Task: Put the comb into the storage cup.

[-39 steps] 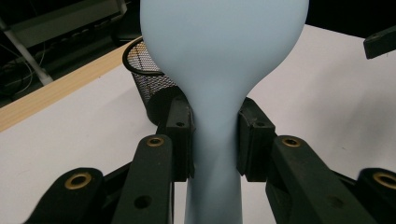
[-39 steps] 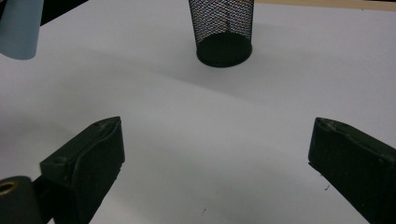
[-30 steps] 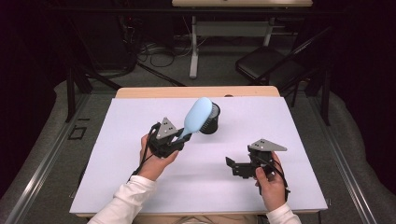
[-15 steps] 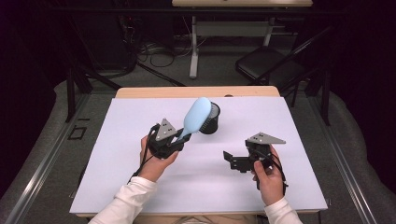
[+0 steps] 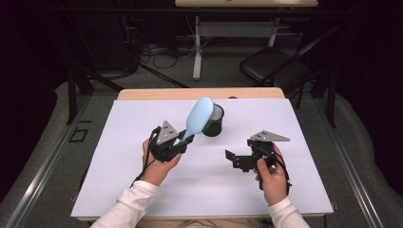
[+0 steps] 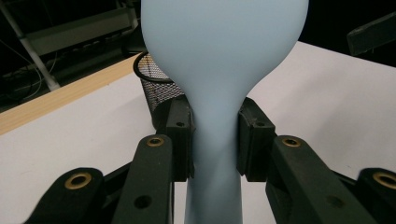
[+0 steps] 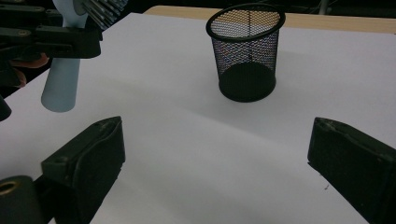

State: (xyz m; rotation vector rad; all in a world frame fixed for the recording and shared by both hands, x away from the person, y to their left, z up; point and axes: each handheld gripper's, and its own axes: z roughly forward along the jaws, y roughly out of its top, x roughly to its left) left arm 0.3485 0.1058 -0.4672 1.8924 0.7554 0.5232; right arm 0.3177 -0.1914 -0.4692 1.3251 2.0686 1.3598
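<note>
2 grippers checked: my left gripper [image 5: 183, 140] clamps the blue hairbrush [image 5: 198, 118] by its handle, raised beside the mesh cup [image 5: 212, 121] near the table's [image 5: 119, 142] far edge, insertion outstanding; right gripper [image 5: 237, 159] empty, jaws apart.

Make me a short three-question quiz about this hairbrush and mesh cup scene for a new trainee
1. True or false: the left gripper is shut on the handle of the light blue hairbrush.
2. What stands between the jaws of the right gripper? A) the brush handle B) nothing C) the cup's rim
3. Fill in the missing word: the black mesh cup stands upright on the white table cover, and inside it looks ____.

Key
1. True: in the left gripper view both pads press the narrow neck of the handle.
2. B: the jaws stand wide apart over bare table cover.
3. Empty: the right gripper view shows its dark bottom through the mesh.
</note>
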